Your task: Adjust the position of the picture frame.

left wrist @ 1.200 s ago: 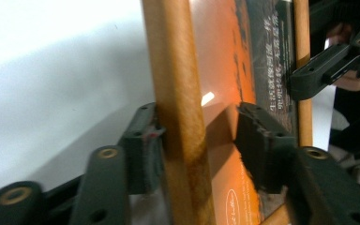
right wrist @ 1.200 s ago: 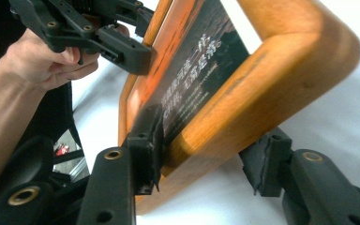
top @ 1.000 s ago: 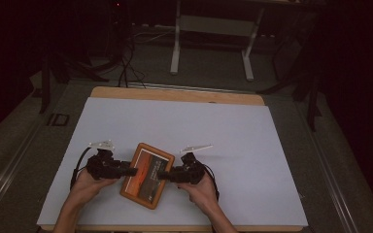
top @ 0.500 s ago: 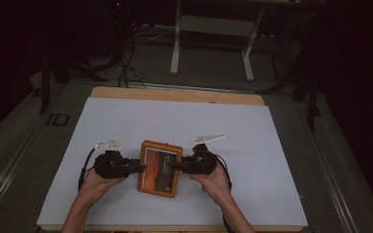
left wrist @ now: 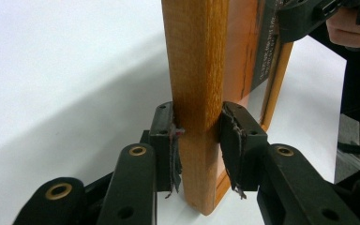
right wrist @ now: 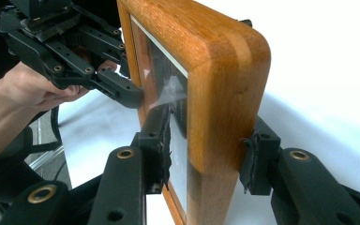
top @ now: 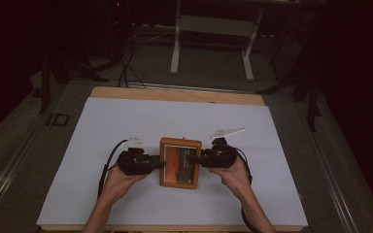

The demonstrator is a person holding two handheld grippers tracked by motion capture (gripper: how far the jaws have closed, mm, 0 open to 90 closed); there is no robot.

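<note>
A wooden picture frame (top: 179,162) with a dark orange picture under glass is held between both grippers over the white sheet. My left gripper (top: 158,164) is shut on its left side rail. In the left gripper view the pads (left wrist: 166,129) clamp the wood of the frame (left wrist: 197,56) from both faces. My right gripper (top: 201,159) holds the opposite rail. In the right gripper view its jaws have just been opening slightly, but the gripper (right wrist: 206,150) still presses the frame (right wrist: 225,61) between its pads, one on the glass and one on the back. The left gripper (right wrist: 122,91) shows beyond.
The white sheet (top: 126,126) covers a wooden table whose far edge (top: 175,94) shows. The white legs of a stand (top: 177,43) and cables (top: 126,63) are on the dark floor behind. Open sheet lies all around the frame.
Both grippers carried the frame away from the person and to the right. The frame turned from tilted to square with the table, and the left jaws closed on its rail.
</note>
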